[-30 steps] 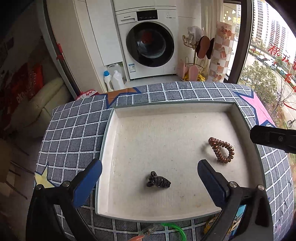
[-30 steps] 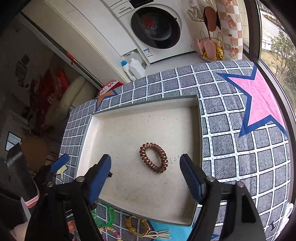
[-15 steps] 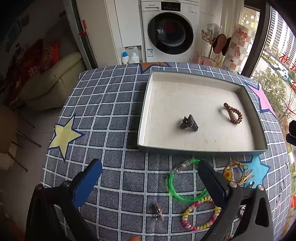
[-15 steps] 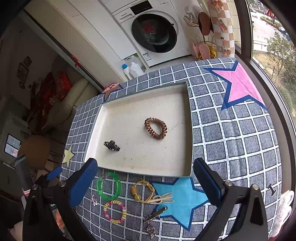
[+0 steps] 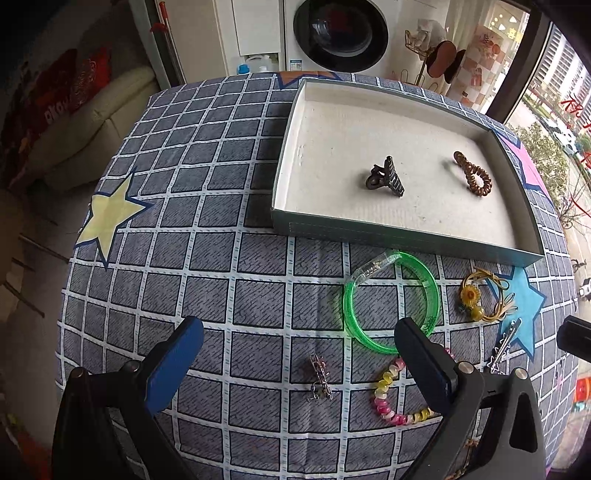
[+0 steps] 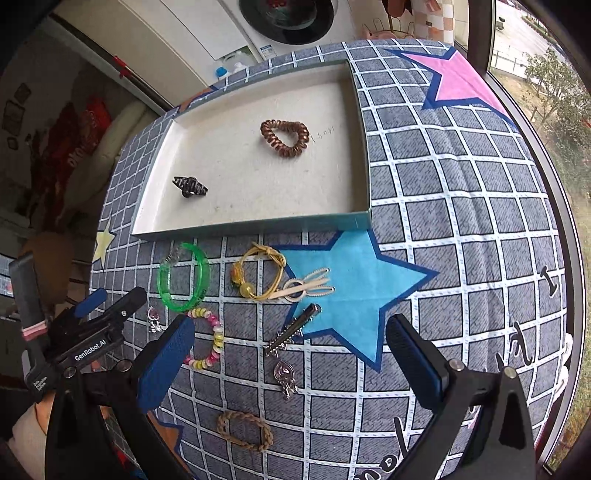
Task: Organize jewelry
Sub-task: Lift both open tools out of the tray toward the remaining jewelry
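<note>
A shallow teal tray holds a dark claw clip and a brown coil hair tie. In front of it on the cloth lie a green bangle, a pink-yellow bead bracelet, a yellow flower tie, a silver clip, small charms and a braided band. My left gripper is open above the cloth near the charm. My right gripper is open above the silver clip and charm.
The table wears a grey checked cloth with stars. A washing machine and detergent bottles stand behind. A window runs along the right. A sofa lies to the left.
Both grippers have pulled back from above the tray toward the table's near side. The loose jewellery in front of the tray has come into view. Both stay open and empty.
</note>
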A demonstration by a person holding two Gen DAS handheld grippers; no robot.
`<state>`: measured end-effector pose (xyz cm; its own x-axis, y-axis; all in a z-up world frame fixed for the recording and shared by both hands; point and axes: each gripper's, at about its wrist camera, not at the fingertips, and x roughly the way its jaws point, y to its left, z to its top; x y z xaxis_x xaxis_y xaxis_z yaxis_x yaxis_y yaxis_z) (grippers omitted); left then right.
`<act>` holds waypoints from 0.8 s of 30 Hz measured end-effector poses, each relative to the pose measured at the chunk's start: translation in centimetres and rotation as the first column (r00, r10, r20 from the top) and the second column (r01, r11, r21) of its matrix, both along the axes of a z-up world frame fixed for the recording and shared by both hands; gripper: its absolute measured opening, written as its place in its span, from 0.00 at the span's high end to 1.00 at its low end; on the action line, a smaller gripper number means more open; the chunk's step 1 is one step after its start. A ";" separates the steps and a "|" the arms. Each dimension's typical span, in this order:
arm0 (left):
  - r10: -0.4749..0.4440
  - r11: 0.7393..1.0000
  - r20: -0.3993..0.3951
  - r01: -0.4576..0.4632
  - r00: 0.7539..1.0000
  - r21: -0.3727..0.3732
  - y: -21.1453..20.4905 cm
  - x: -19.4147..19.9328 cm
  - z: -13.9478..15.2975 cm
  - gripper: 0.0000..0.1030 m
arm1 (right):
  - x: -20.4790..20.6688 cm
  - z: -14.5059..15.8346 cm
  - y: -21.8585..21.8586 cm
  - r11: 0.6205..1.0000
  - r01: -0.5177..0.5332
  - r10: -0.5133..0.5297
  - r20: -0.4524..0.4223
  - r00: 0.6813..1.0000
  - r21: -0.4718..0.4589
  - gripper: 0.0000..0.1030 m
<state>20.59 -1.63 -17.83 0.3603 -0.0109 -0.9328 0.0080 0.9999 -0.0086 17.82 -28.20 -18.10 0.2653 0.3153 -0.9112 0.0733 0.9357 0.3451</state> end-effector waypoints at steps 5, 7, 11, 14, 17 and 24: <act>0.008 1.000 -0.012 -0.008 1.000 -0.010 -0.1 0.5 -0.5 0.00 | -0.3 -1.1 -0.1 0.999 0.023 -0.024 -0.033 0.999 -0.032 0.00; 0.005 1.000 -0.017 -0.005 1.000 -0.006 -0.2 0.7 -0.7 0.00 | -0.2 -1.4 -0.2 0.999 0.032 -0.034 -0.039 0.999 -0.041 0.00; -0.006 1.000 -0.043 0.005 0.999 -0.014 -0.4 1.3 -1.4 0.00 | 0.3 -1.9 0.1 0.997 0.030 -0.033 -0.046 0.998 -0.070 0.00; 0.005 1.000 -0.061 -0.007 0.998 -0.024 -0.5 2.0 -2.0 0.00 | 1.0 -2.3 0.4 0.997 0.029 -0.032 -0.052 0.998 -0.072 0.00; 0.002 1.000 -0.060 -0.003 0.998 -0.026 -0.6 2.5 -2.2 0.00 | 1.9 -2.8 0.9 0.997 0.027 -0.031 -0.060 0.998 -0.067 0.00; -0.049 0.999 -0.051 0.050 0.997 0.008 -2.0 4.0 -2.5 0.00 | 3.9 -3.7 2.3 0.993 -0.025 0.018 -0.066 0.998 -0.113 0.07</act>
